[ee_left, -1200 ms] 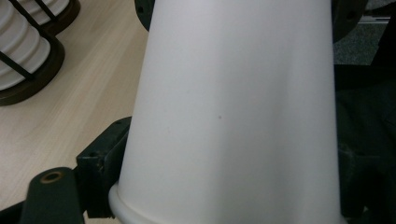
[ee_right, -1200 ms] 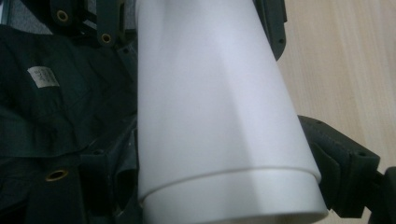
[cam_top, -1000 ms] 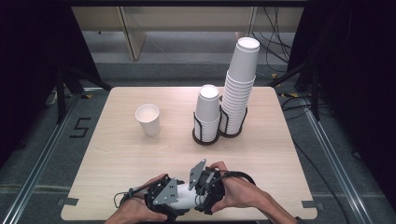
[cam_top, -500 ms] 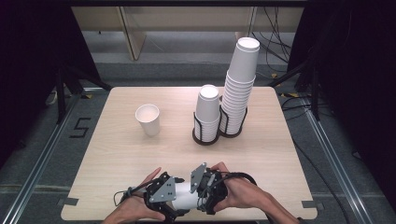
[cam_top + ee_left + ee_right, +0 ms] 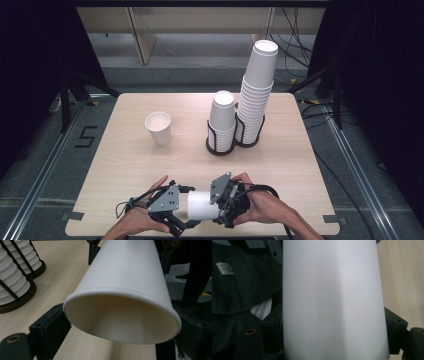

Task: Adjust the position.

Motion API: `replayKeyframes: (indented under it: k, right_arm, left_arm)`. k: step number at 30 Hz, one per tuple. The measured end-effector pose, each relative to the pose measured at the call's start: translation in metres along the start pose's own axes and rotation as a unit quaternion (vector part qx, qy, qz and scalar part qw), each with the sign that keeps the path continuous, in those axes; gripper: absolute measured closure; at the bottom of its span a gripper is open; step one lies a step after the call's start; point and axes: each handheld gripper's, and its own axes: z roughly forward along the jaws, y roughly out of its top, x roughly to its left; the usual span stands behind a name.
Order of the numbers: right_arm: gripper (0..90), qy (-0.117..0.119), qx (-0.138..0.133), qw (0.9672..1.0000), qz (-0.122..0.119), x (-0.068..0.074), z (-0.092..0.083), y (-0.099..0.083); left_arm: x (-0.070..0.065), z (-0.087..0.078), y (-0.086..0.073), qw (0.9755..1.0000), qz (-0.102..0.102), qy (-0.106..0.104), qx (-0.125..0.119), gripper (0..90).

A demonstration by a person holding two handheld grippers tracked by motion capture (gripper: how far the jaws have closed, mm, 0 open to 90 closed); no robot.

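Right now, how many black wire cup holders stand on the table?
2. The front holder carries the short cup stack near the table's middle; the rear holder touches its right side and carries the tall cup stack.

Light wooden table (image 5: 125, 165) on grey floor (image 5: 45, 165), dark curtains (image 5: 35, 45) around.

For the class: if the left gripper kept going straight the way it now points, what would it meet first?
Most likely the white paper cup lying between the hands: its open rim faces the left gripper, whose jaws flank it. Behind the cup sits the right gripper, though depth is hard to judge.
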Motion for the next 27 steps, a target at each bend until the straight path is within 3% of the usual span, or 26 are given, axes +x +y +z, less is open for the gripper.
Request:
replayKeyframes:
  k: [1, 3, 5, 6, 9, 11, 13, 16, 18, 20, 24, 27]
  right_arm:
    - [25.3, -0.001, -0.001, 1.0, 0.003, 0.0, -0.001, -0.001]
    - [25.3, -0.016, 0.005, 0.9998, 0.007, -0.001, -0.002, -0.006]
    - [25.3, -0.009, -0.009, 0.9996, 0.023, -0.005, -0.005, -0.012]
    - [25.2, -0.018, -0.014, 0.9994, 0.027, -0.006, -0.007, -0.014]
    - [25.2, -0.04, -0.027, 0.998, 0.04, -0.01, -0.012, -0.02]
    - [25.1, -0.058, -0.052, 0.9949, 0.065, -0.015, -0.016, -0.026]
    - [25.0, -0.069, -0.09, 0.9894, 0.09, -0.018, -0.02, -0.033]
    - [24.9, -0.076, -0.137, 0.9832, 0.094, -0.02, -0.027, -0.039]
    - [24.9, -0.077, -0.158, 0.98, 0.094, -0.019, -0.03, -0.04]
    - [24.9, -0.076, -0.174, 0.9776, 0.089, -0.017, -0.031, -0.042]
    - [24.8, -0.061, -0.188, 0.977, 0.08, -0.015, -0.028, -0.042]
    - [24.8, -0.05, -0.187, 0.9784, 0.072, -0.013, -0.025, -0.042]
  left_arm:
    - [0.002, -0.002, 0.0, 1.0, 0.004, 0.001, 0.0, 9.0]
    - [0.007, -0.006, -0.002, 0.9994, -0.023, -0.003, -0.027, 13.7]
    - [0.01, -0.006, -0.004, 0.9987, -0.033, -0.003, -0.038, 14.3]
    - [0.01, -0.007, -0.005, 0.9987, -0.036, 0.006, -0.035, 14.4]
    - [0.014, -0.011, -0.006, 0.9968, -0.055, 0.017, -0.056, 14.5]
    - [0.016, -0.014, -0.005, 0.9945, -0.069, 0.02, -0.075, 14.4]
    - [0.018, -0.016, -0.005, 0.9933, -0.076, 0.033, -0.08, 14.4]
    - [0.021, -0.014, -0.007, 0.9897, -0.097, 0.045, -0.095, 14.4]
    - [0.022, -0.013, -0.008, 0.9882, -0.109, 0.055, -0.092, 14.4]
    - [0.021, -0.008, -0.01, 0.9871, -0.118, 0.046, -0.098, 14.4]
    - [0.018, -0.003, -0.009, 0.987, -0.118, 0.029, -0.105, 14.4]
    - [0.016, -0.001, -0.008, 0.9878, -0.116, 0.024, -0.101, 14.4]
